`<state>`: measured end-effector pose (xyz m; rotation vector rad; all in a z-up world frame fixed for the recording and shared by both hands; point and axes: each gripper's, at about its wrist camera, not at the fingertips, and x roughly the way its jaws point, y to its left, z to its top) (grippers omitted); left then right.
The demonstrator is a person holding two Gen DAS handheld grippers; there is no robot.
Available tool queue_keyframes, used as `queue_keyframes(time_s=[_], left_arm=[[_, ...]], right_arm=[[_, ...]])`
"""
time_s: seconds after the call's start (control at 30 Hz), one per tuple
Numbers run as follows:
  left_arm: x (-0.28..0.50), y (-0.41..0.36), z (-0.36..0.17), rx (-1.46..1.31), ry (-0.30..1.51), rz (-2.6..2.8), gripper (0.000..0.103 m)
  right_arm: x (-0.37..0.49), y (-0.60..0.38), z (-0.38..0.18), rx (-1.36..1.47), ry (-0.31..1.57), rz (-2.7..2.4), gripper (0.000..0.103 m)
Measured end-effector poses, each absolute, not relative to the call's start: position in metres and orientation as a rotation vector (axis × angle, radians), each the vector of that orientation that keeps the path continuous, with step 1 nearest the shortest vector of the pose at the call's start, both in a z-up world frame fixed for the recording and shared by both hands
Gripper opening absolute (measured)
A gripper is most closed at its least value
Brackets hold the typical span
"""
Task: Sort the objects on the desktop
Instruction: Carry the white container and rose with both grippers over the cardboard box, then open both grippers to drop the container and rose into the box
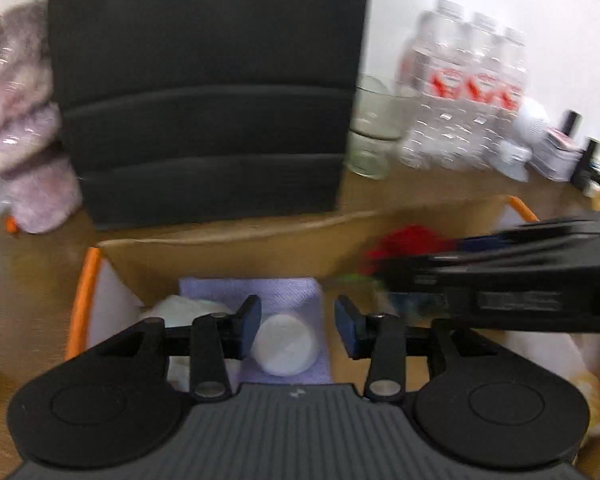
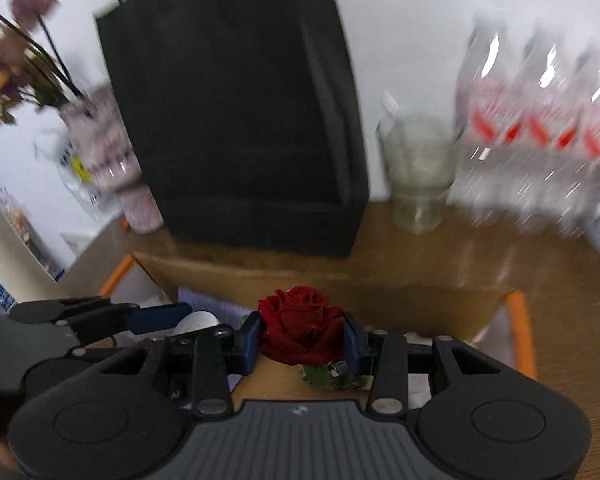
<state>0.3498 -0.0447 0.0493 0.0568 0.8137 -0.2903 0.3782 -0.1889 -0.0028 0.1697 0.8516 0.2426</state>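
My right gripper (image 2: pixel 302 338) is shut on a dark red rose (image 2: pixel 298 326), held over the open cardboard box (image 2: pixel 260 276); its green stem end hangs below the fingers. In the left wrist view the rose (image 1: pixel 400 242) shows as a red blur ahead of the right gripper's body. My left gripper (image 1: pixel 298 326) is open over the box (image 1: pixel 220 256), its fingers either side of a white round object (image 1: pixel 286 346) lying on a lilac cloth (image 1: pixel 252 294) inside. The left gripper also shows in the right wrist view (image 2: pixel 156 318).
A tall black bag (image 1: pixel 208 92) stands behind the box. A glass cup (image 1: pixel 374 128) and a pack of water bottles (image 1: pixel 464 96) stand at the back right. A pink plush wrap (image 1: pixel 20 120) with dried flowers (image 2: pixel 16 60) is at the back left. The box has orange-edged flaps (image 1: pixel 82 300).
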Motion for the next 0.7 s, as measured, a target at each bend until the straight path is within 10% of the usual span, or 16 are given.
queue_keyframes(time_s=[0.7], left_arm=[[0.271, 0.012, 0.125, 0.015, 0.861, -0.091, 0.098]], right_arm=[[0.308, -0.201, 0.064, 0.073, 0.927, 0.122, 0.078]])
